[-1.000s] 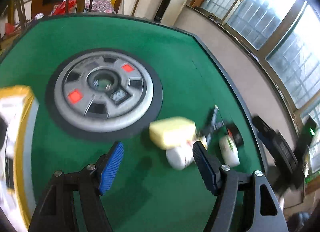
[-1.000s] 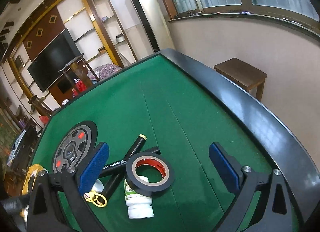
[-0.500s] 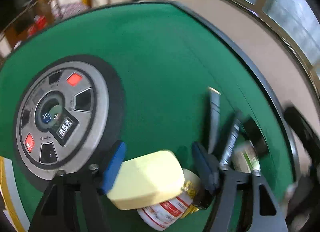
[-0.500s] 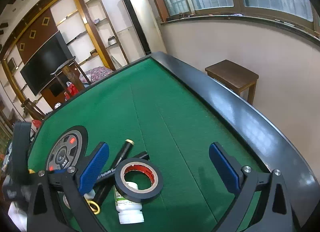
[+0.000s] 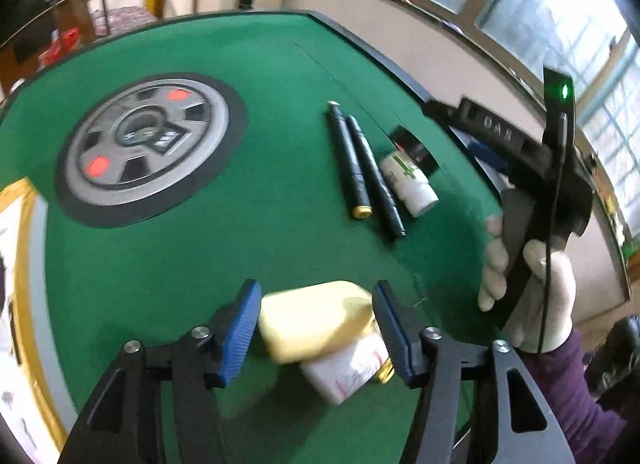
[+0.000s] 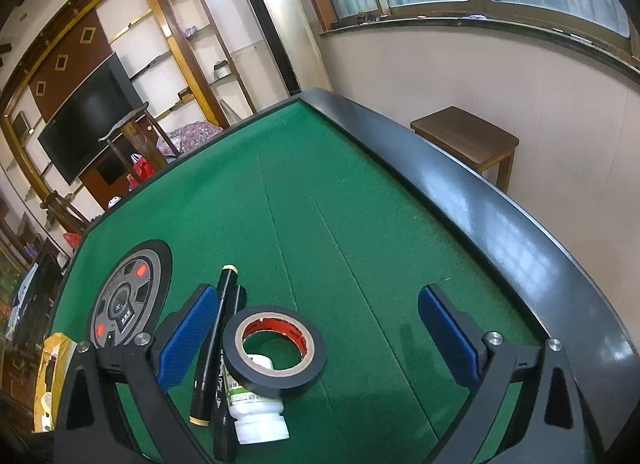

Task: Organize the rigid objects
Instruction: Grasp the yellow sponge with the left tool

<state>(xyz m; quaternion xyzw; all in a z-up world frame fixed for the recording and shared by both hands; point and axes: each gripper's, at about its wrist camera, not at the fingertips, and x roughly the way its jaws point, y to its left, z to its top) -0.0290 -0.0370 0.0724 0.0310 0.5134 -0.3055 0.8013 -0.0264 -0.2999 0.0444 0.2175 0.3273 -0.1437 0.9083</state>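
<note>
— Green felt covers the desk [image 6: 360, 200]; where's the yellow block [image 5: 316, 318]?

— Between the blue pads of the left hand-held gripper [image 5: 316, 328], clamped (a white bottle [image 5: 344, 368] lies under it), near the desk's near edge.

— And the right hand-held gripper [image 6: 320, 340]?

— Wide apart, empty, above the black tape roll [image 6: 274, 352], which leans on a white pill bottle [image 6: 256, 408] beside two black markers [image 6: 208, 348].

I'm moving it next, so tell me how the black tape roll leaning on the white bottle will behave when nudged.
The black tape roll sits tilted on the white bottle, so it will probably slip off flat. Being round, it might roll if tipped onto its edge. It looks stiff enough to keep its shape.
</note>
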